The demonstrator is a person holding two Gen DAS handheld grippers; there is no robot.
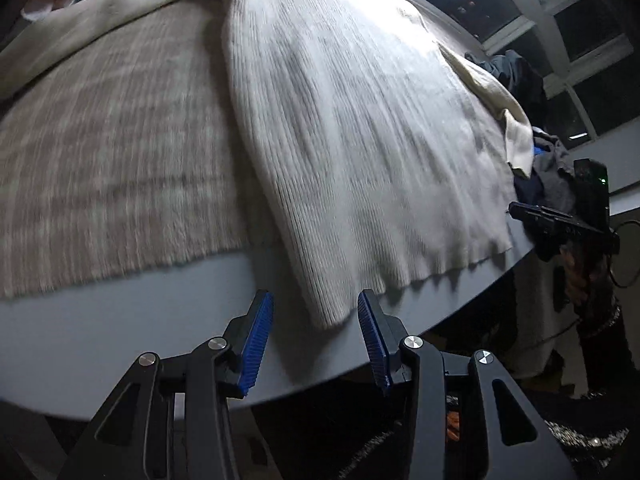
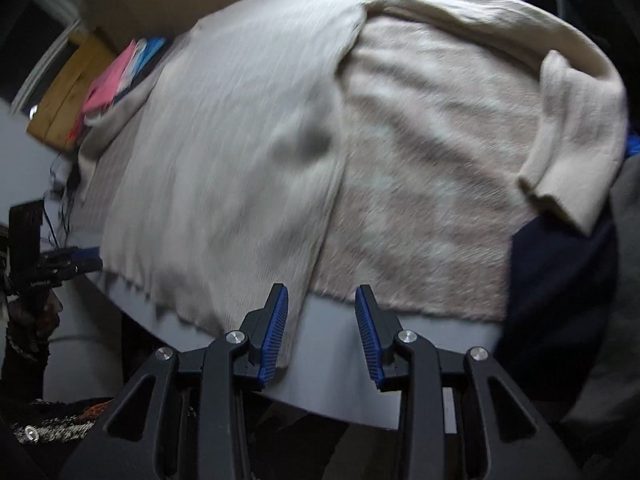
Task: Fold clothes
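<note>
- Cream ribbed knit sweater lies spread flat on the grey counter, over a fuzzy pink-and-beige blanket. Its scalloped hem reaches the near counter edge in the lower middle of both views.
- Left gripper has its blue pads spread, with the sweater's lower corner lying between them but not pinched. If it closes too shallow, I'd expect only the top layer to be caught and the fold to come up lopsided.
- Right gripper is spread too and holds nothing. It hangs at the hem where sweater and blanket meet, so a careless bite could take blanket fringe along with knit and drag the blanket off.
- Both views are smeared with motion blur. A fast approach risks the pads striking the counter edge or overshooting the hem.
- That hem corner droops past the counter edge, so a nudge could slide the loose knit off toward the floor.
- One cream sleeve is flopped at the right of the right wrist view, next to a pile of dark navy clothes. A lifted body could tug the sleeve into that pile.
- Pink folded fabric sits in the upper left, well apart, so there's little threat from it.
</note>
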